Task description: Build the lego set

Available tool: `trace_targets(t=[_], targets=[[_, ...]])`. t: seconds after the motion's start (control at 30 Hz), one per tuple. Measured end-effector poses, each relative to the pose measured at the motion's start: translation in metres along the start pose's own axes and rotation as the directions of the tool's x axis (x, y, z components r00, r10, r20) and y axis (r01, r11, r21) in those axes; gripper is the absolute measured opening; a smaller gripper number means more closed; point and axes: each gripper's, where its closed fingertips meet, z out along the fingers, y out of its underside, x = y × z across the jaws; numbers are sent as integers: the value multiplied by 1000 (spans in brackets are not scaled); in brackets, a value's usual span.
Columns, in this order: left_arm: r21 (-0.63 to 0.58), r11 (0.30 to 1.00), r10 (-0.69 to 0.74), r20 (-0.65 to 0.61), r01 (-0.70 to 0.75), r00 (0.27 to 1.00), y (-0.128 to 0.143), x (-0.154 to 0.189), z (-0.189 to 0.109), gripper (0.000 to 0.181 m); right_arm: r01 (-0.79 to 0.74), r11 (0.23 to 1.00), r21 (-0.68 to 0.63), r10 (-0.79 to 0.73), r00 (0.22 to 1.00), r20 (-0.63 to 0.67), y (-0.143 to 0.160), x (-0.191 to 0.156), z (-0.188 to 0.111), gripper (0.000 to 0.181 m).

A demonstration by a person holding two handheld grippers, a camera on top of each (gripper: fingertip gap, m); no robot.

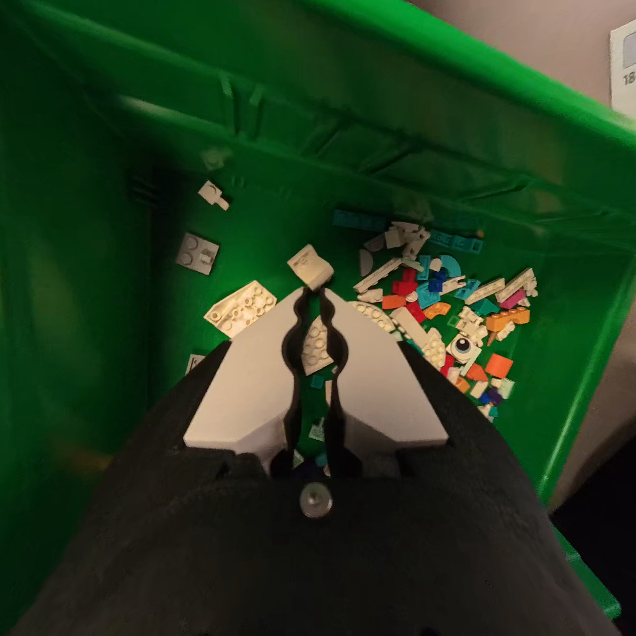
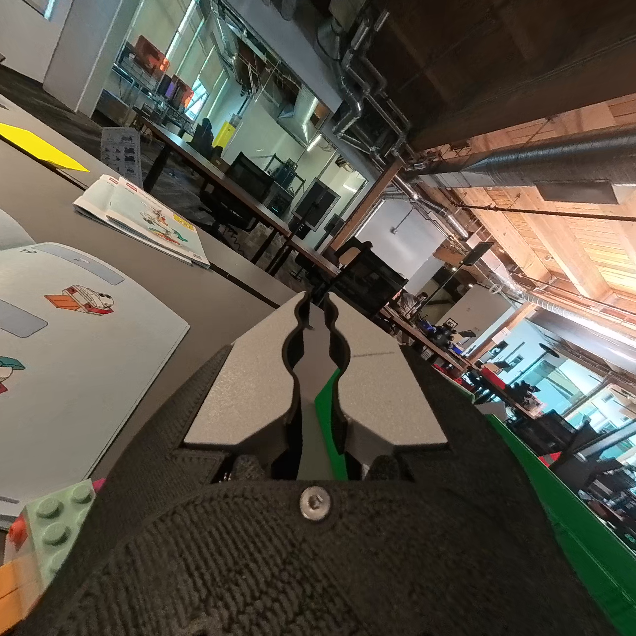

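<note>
A: What's getting hidden in the left wrist view?

B: The left gripper (image 1: 312, 290) is blocking a lot. Its black body is covering the near part of the green bin (image 1: 378, 103), and a white studded wedge plate (image 1: 316, 347) is only peeking thru the wavy gap btwn the fingers. Bin walls are looking blurry, esp. far left.

A: Is it holding anything?

B: Yes, tips are clenching a small cream slope brick (image 1: 310, 267) by its near corner, the rest sticking out past the tips, tilted.

A: Other pcs?

B: A mixed pile of lego pieces (image 1: 447, 316) is sitting to the right on the bin floor: smooth plastic, white, teal, orange, red, w/ an eye tile (image 1: 462, 346) in it. Left of the fingers a cream wedge plate (image 1: 241, 308) is lying studs up; farther, a grey square plate (image 1: 197, 253).

A: Right wrist view?

B: The right gripper (image 2: 315, 297) is nearly closed, only a narrow gap, nothing btwn the tips. Ribbed black print texture, matte grey fingers. It's pointing along the grey table (image 2: 220, 289) into a workshop. An open instruction booklet (image 2: 86, 344) is getting cut off at left, a second booklet (image 2: 141, 223) lying farther away. A partial lego build (image 2: 44, 537), pale green studs w/ orange, is cropped at the near left corner. The bin's rim is showing at right.
</note>
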Motion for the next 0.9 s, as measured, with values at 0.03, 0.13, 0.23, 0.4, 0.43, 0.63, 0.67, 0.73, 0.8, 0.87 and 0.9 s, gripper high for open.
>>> trace_targets(t=[0.03, 0.13, 0.23, 0.4, 0.43, 0.63, 0.67, 0.73, 0.8, 0.87, 0.9], targets=[[9, 1000, 3, 0, -3, 1000, 0, 0, -1, 5, -3, 1000, 1, 3, 1000, 1, 0, 0, 0, 6], [33, 999, -23, -11, 23, 1000, 1, 0, -3, 21, -10, 1000, 1, 10, 1000, 2, 0, 0, 0, 6], [76, 995, -57, -41, 60, 998, -5, 2, -7, 29, -13, 1000, 3, 13, 1000, 2, 0, 1, 0, 6], [88, 993, -71, -23, 73, 997, -11, -2, -4, 28, -15, 1000, 4, 15, 1000, 4, 0, 0, 0, 6], [80, 994, -75, -31, 77, 997, -11, -1, -2, 28, -15, 1000, 4, 15, 1000, 5, 0, 0, 0, 6], [59, 997, -54, -39, 56, 998, -11, 0, 2, 20, -15, 1000, 3, 15, 1000, 6, 0, 0, 0, 6], [59, 997, -43, -40, 46, 998, -10, 0, 1, 20, -15, 1000, 3, 15, 1000, 6, 0, 0, 0, 6], [72, 997, -7, -51, 11, 999, -8, 6, -5, 19, -16, 1000, 3, 16, 1000, 6, 0, 0, 0, 6], [143, 988, 74, -70, -64, 995, -10, 21, -20, 19, -17, 1000, 4, 17, 1000, 7, 0, 0, 0, 6], [274, 955, 159, -140, -116, 977, -17, 49, -43, 18, -15, 1000, 5, 15, 1000, 9, 0, 0, 0, 6], [339, 934, 194, -207, -116, 959, -19, 66, -57, 18, -14, 1000, 5, 14, 1000, 10, 0, -1, 0, 6]])
